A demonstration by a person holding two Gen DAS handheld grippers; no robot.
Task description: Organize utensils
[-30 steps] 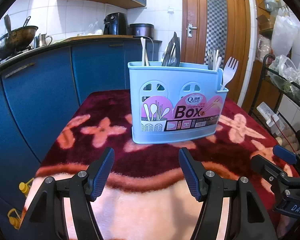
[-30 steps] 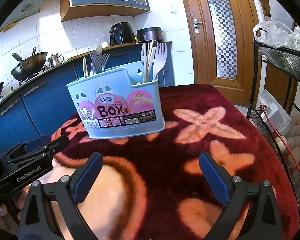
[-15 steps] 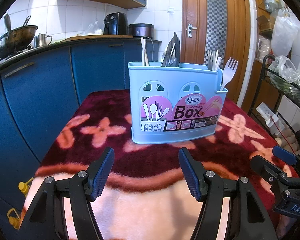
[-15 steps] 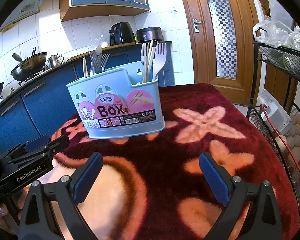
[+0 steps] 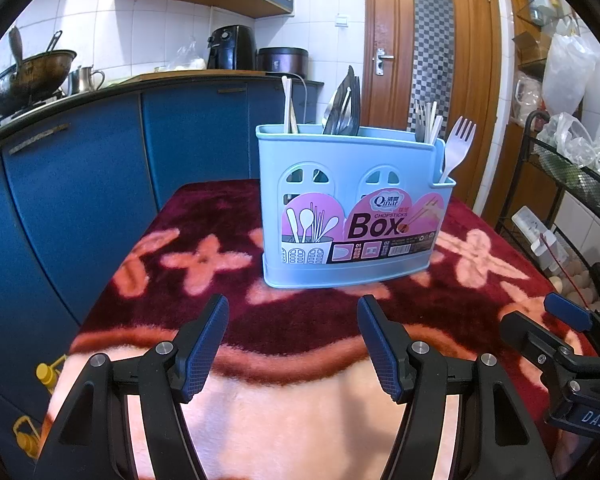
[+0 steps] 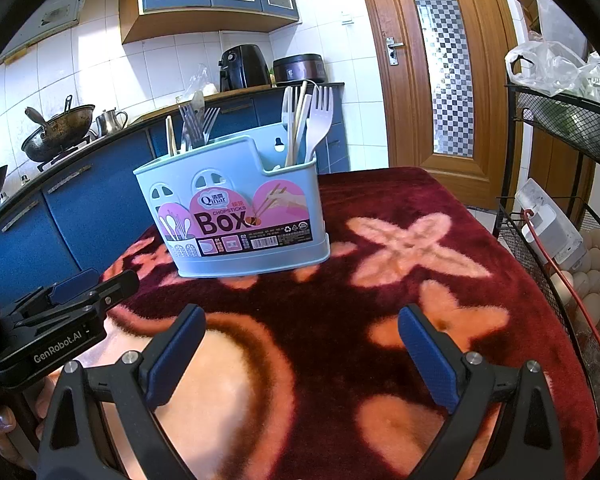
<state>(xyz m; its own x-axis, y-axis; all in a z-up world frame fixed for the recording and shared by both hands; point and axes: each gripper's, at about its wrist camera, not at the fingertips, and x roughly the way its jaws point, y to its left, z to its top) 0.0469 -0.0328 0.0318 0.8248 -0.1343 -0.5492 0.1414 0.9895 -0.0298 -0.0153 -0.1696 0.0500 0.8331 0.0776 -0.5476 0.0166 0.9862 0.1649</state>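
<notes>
**Two grippers spread, nothing pinched, holder full ahead**

Two tools are in my hands, and both hang above the near end of the table. My left gripper (image 5: 292, 344) has its blue pads (image 5: 204, 350) spread apart with only the blanket showing between them. My right gripper (image 6: 300, 356) is spread wider, and it too has nothing between its fingers. From the left camera I see the right gripper low at the right edge; from the right camera the left one sits low at the left edge, with part of my hand (image 6: 4, 428) under it.

The light blue utensil holder (image 5: 356, 216) stands upright on the dark red flowered blanket (image 5: 204, 280) that covers the table, farther out than both tools and touching neither. Its pink label with the word Box faces me. A pale plastic fork (image 5: 456, 146) stands in the lower compartment at its right end, beside a wooden chopstick (image 6: 298, 124) and another pale handle. The taller part holds metal forks (image 6: 194, 122), some dark metal pieces (image 5: 346, 106) whose kind I cannot tell, and pale sticks (image 5: 288, 106) at its left end.

Far behind runs a counter with blue cabinets (image 5: 100, 168), a wok (image 5: 28, 80) on the stove at the left, and a wooden door (image 5: 432, 48) at the right. A black wire rack (image 6: 560, 216) stands just beside the table's right edge, with eggs (image 6: 596, 280) on it.
</notes>
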